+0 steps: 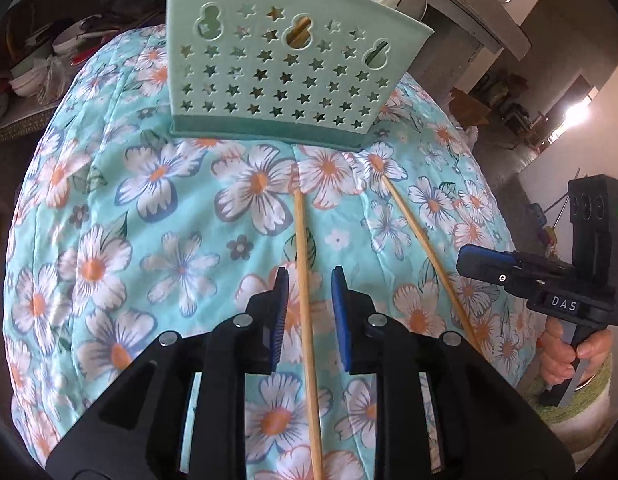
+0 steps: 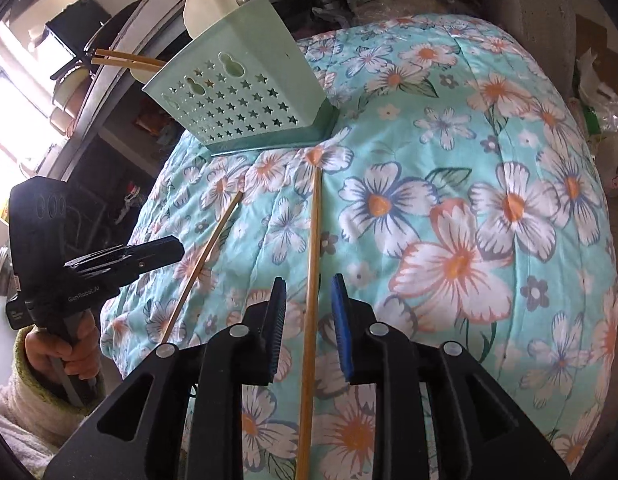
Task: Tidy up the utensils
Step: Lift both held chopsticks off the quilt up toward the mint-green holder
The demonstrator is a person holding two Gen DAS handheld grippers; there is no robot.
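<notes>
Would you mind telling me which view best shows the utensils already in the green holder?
The right wrist view: the holder shows chopsticks, a pale spoon and a metal spoon. In the left wrist view the holder fills the top edge, cutting them off.

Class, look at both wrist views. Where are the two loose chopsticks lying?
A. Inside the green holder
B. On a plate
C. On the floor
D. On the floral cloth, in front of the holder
D: both chopsticks lie on the floral cloth, in front of the holder.
</notes>
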